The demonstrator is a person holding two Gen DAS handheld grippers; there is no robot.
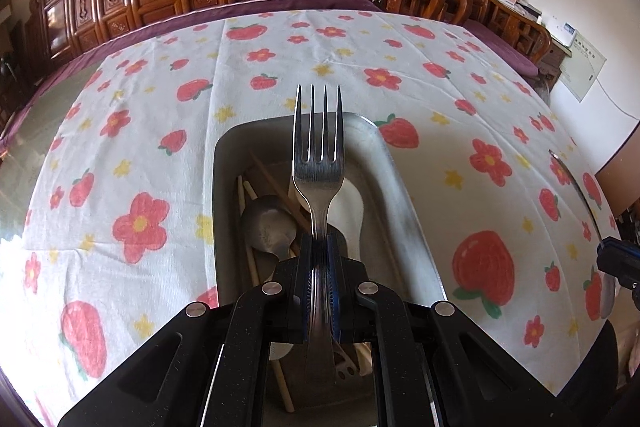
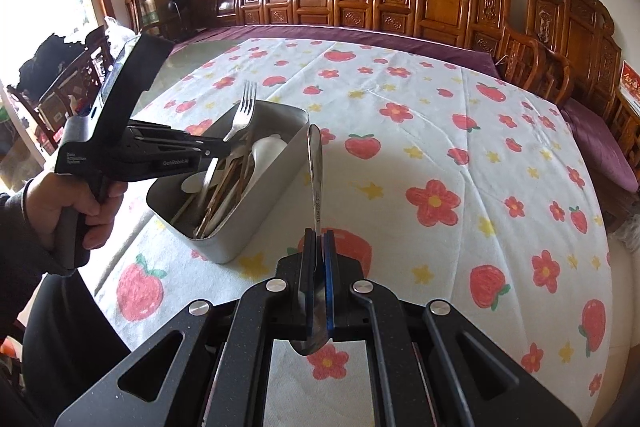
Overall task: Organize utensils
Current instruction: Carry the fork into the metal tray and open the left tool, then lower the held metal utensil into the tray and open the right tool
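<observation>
The left gripper point(image 1: 319, 243) is clamping its pads tight on the handle of a silver metal fork point(image 1: 319, 147), tines pointing up and away, directly above the rectangular grey metal tin point(image 2: 256, 211). In the right wrist view, a person's hand point(image 2: 76, 207) is gripping this gripper's black pistol handle just left of the tin, sleeve dark, and the body is tilting down toward the tin's opening. Inside the tin are lying a metal spoon point(image 1: 268, 227), a white plastic spoon point(image 1: 348, 207) and wooden chopsticks point(image 1: 276, 183), jumbled together. The right gripper point(image 2: 318, 247) is closing fully on a shiny stainless-steel spoon point(image 2: 315, 171), its handle pointing away, just right of the tin. The tin is sitting on a tabletop covered by a white strawberry-and-flower cloth point(image 2: 440, 155).
</observation>
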